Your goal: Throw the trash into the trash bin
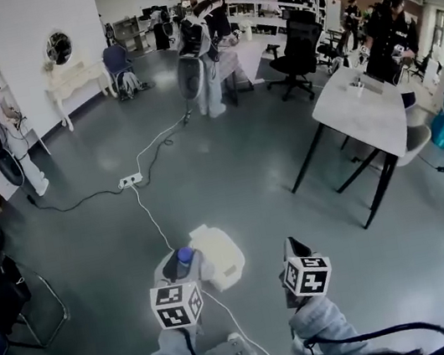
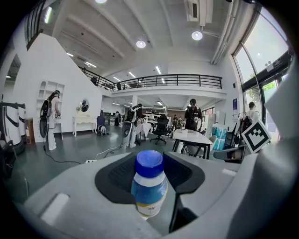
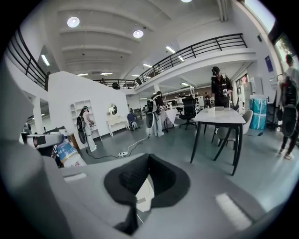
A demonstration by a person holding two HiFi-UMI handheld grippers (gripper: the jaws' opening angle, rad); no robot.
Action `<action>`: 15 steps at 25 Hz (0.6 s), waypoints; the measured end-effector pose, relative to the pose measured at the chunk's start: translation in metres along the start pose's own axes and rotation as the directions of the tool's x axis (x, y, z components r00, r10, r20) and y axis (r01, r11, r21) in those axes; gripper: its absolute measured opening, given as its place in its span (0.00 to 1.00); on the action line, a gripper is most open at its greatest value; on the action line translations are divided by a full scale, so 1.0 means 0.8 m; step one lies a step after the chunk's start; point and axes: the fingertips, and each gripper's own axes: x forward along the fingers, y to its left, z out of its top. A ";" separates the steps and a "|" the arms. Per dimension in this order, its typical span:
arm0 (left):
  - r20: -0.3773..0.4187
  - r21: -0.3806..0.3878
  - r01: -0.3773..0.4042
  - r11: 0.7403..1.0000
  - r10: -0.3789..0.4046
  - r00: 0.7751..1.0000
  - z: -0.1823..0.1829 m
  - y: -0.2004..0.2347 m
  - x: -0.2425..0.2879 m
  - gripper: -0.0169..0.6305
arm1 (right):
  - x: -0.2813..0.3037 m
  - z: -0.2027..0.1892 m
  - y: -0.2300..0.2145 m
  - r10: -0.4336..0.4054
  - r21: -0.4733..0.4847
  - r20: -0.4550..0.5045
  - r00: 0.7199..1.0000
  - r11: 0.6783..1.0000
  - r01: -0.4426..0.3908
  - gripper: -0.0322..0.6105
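While looking down from the head, noted left tongs [image 2: 149,173] pinching a blue-capped bottle [image 2: 148,184], roughly upright, cap pointing away from the camera. Held just beside the white trash bin [image 1: 219,254] on the floor [image 1: 229,171], near its left edge and not clearly over the top. Noted right tongs [image 3: 148,176] pressed together with nothing between, aimed toward the bin as well. Cannot tell whether bin lid open or shut. Risks, as judged: could miss on release from here, landing beside the bin and rolling away over smooth floor; could bounce off a shut lid; could slip early off a rounded, slick body; could snag the white cable [image 1: 150,215] running past the bin.
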 end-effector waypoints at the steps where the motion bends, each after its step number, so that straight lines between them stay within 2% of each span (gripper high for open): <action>1: -0.003 0.002 0.004 1.000 -0.004 1.000 0.002 0.007 0.012 0.33 | 0.013 0.004 0.002 -0.001 0.004 -0.002 1.000 1.000 0.001 0.05; 8: 0.012 -0.035 0.009 0.999 -0.008 1.000 0.019 0.054 0.082 0.33 | 0.084 0.033 0.030 0.013 -0.022 -0.010 1.000 1.000 -0.014 0.05; 15: 0.011 -0.092 -0.027 0.995 0.028 1.000 0.005 0.075 0.110 0.33 | 0.127 0.035 0.026 0.028 -0.052 -0.053 0.998 0.998 -0.031 0.05</action>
